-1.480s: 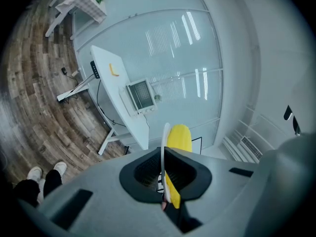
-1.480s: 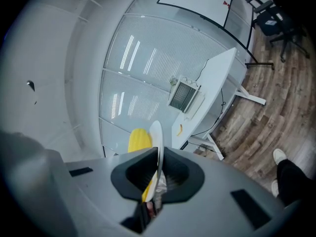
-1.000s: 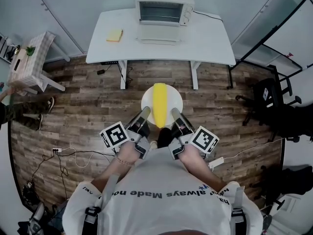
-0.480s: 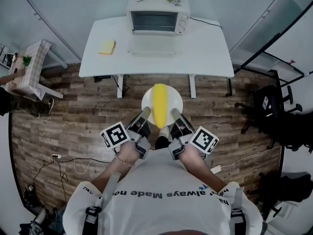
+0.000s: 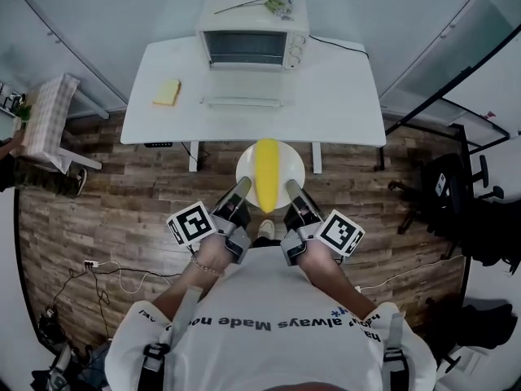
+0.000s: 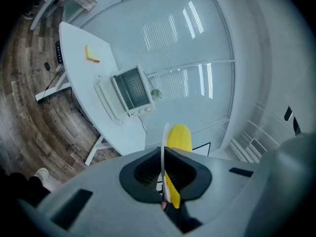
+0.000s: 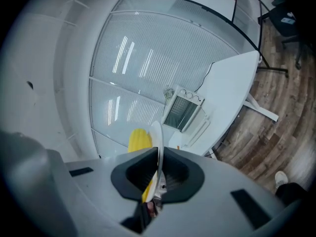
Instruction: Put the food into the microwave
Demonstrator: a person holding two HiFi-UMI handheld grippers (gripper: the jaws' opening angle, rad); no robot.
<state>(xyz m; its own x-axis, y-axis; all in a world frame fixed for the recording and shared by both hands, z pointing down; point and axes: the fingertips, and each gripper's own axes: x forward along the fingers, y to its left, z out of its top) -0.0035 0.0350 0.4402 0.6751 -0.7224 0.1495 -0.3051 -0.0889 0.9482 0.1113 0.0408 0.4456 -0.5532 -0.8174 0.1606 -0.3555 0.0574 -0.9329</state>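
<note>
the white table point(image 5: 342, 96) is standing well ahead of the person, across the wood floor point(image 5: 122, 194). the microwave point(image 5: 252, 43) is sitting at its far edge, with its door point(image 5: 244, 102) seemingly dropped open toward the room. out in the air between them, the round white plate point(image 5: 244, 168) is being carried level over the floor, well apart from the table. the long yellow food point(image 5: 267, 169) is lying loose across its middle. the left gripper point(image 5: 242, 184) is pinching the near-left rim and the right gripper point(image 5: 291, 187) is pinching the near-right rim. in each gripper view the jaws are closing down to just the thin edge of the plate, with the food showing beyond. i'm guessing the plate is stiff and smooth, maybe glazed, so a narrow rim pinch could be slipping if either side tilts. it looks light enough for two grips. the food seems rounded and free to roll, so the rim on opposite sides is looking like the right place to be holding, with the plate staying flat going through the opening.
</note>
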